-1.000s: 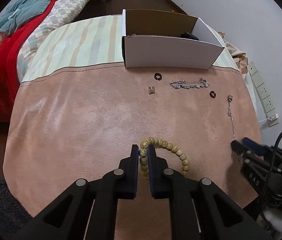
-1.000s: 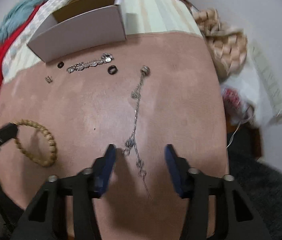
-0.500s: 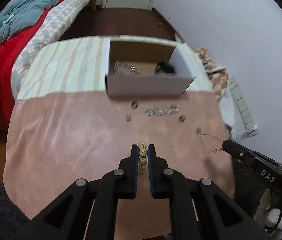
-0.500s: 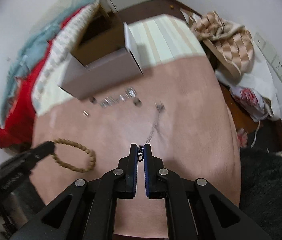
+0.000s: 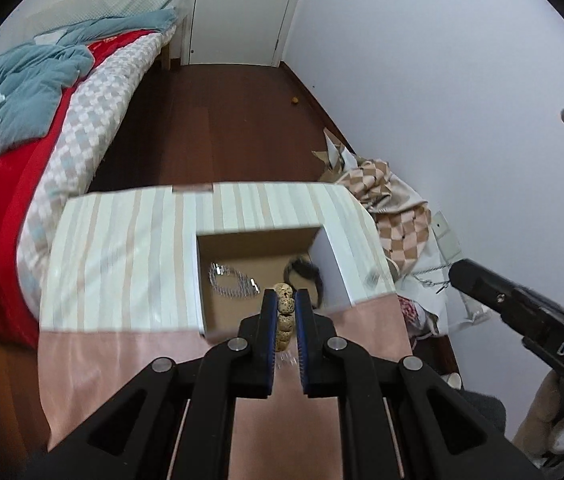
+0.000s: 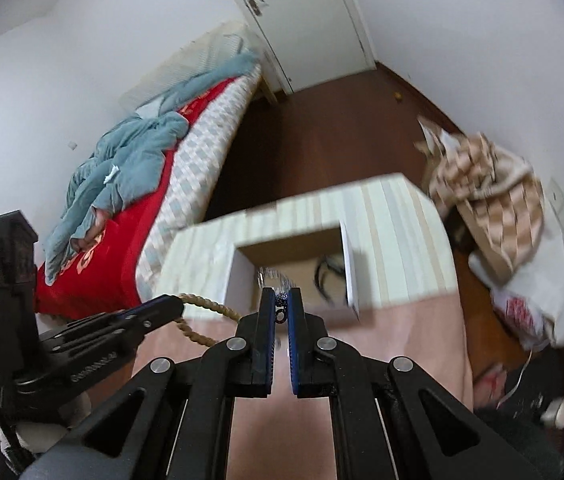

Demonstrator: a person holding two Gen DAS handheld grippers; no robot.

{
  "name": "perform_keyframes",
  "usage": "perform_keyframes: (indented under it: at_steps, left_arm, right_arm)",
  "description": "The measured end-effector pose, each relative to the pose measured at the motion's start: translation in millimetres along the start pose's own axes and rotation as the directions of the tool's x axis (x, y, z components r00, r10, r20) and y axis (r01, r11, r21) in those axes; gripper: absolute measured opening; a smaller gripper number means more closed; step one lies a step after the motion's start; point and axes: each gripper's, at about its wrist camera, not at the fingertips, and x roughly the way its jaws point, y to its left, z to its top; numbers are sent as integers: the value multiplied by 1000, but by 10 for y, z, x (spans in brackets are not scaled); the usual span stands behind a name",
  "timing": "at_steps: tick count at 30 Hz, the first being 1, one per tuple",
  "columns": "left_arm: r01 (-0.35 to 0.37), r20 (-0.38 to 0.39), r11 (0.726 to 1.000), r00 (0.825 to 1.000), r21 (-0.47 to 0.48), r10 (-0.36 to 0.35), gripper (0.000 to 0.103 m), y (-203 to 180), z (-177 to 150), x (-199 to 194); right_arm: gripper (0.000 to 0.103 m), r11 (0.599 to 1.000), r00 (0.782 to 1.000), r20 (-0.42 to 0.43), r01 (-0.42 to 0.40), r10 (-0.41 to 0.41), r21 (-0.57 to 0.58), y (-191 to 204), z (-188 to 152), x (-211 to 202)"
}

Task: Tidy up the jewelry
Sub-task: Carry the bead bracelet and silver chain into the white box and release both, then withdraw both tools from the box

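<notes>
Left gripper [image 5: 285, 304] clamped on wooden bead bracelet [image 5: 284, 312]: beads pinched between the two pads, top bead poking just past the fingertips, rest of the strand hanging down between the fingers. From right wrist view, bracelet loop [image 6: 202, 316] trailing out of the left gripper's tip, in the air over the pink cloth [image 6: 402, 344]. Right gripper [image 6: 281, 304] closed on thin chain necklace [image 6: 281, 307]: dark links and a small ring caught right at the fingertips, fingers nearly together. From left wrist view, chain [image 5: 434, 274] dangling off the right gripper's tip beside the table edge. Open cardboard box [image 5: 198, 280] just ahead of both grippers, on the striped cloth [image 5: 122, 260]. Inside it already: silver bracelet [image 5: 230, 280] on the left, dark hair tie [image 5: 302, 270] on the right. Held beads above the box's near wall. Some motion blur.
</notes>
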Motion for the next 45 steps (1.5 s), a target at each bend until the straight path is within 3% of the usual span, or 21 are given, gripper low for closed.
perform_keyframes:
  at_steps: [7, 12, 16, 17, 18, 20, 25, 26, 27, 28, 29, 30, 34, 36, 39, 42, 45]
  left_arm:
    - [5, -93, 998, 996, -58, -10, 6, 281, 254, 592]
    - [-12, -200, 992, 980, -122, -13, 7, 461, 225, 1008]
    - [-44, -227, 988, 974, -147, 9, 12, 525, 180, 1154]
    - [-50, -226, 988, 974, -147, 16, 23, 530, 180, 1165]
    - [-51, -217, 987, 976, -152, 17, 44, 538, 174, 1165]
    - [-65, -202, 985, 979, -160, 32, 74, 558, 175, 1150]
    - [-107, -174, 983, 981, -151, 80, 76, 589, 200, 1090]
    - [-121, -169, 982, 981, -148, 96, 82, 598, 199, 1076]
    - [-134, -167, 980, 980, -146, 109, 92, 610, 203, 1065]
    - [-143, -161, 979, 980, -143, 120, 95, 621, 203, 1046]
    - [-154, -156, 978, 979, -139, 132, 97, 624, 207, 1047]
    - [-170, -148, 976, 978, -133, 150, 97, 629, 200, 1032]
    - [-232, -119, 966, 968, -114, 219, 102, 645, 156, 1004]
    - [-272, -99, 958, 960, -94, 263, 103, 631, 121, 990]
    - [-318, -79, 946, 946, -60, 313, 103, 595, 43, 988]
    - [-329, -83, 943, 942, -54, 324, 103, 582, -42, 1007]
    - [-333, -94, 942, 940, -48, 328, 103, 560, -121, 1014]
  right_arm:
    - [6, 1000, 996, -90, -7, 4, -28, -21, 528, 671]
    - [6, 999, 981, -193, -26, 20, -25, -105, 676, 1275]
    - [6, 998, 967, -251, -44, 32, -41, -84, 698, 1629]
    - [6, 998, 965, -260, -49, 36, -43, -85, 689, 1666]
    - [6, 997, 961, -274, -53, 38, -49, -73, 684, 1741]
    - [6, 997, 953, -300, -60, 43, -48, -76, 691, 1894]
    - [7, 997, 923, -378, -75, 75, 14, -194, 706, 2134]
    - [9, 998, 918, -391, -63, 68, 25, -237, 702, 2164]
    - [21, 998, 917, -393, -55, 64, 34, -277, 703, 2159]
    - [31, 998, 918, -392, -42, 56, 45, -333, 695, 2154]
    - [49, 998, 920, -390, -31, 47, 47, -356, 702, 2153]
    - [56, 999, 924, -381, -15, 31, 45, -395, 690, 2118]
    - [58, 998, 932, -360, 56, -45, 20, -482, 604, 1976]
    - [74, 990, 934, -328, 133, -142, -48, -460, 530, 1888]
    - [95, 952, 912, -282, 264, -298, -154, -406, 354, 1801]
    - [101, 915, 881, -268, 339, -390, -219, -369, 118, 1800]
    - [102, 912, 874, -277, 346, -399, -221, -376, -67, 1796]
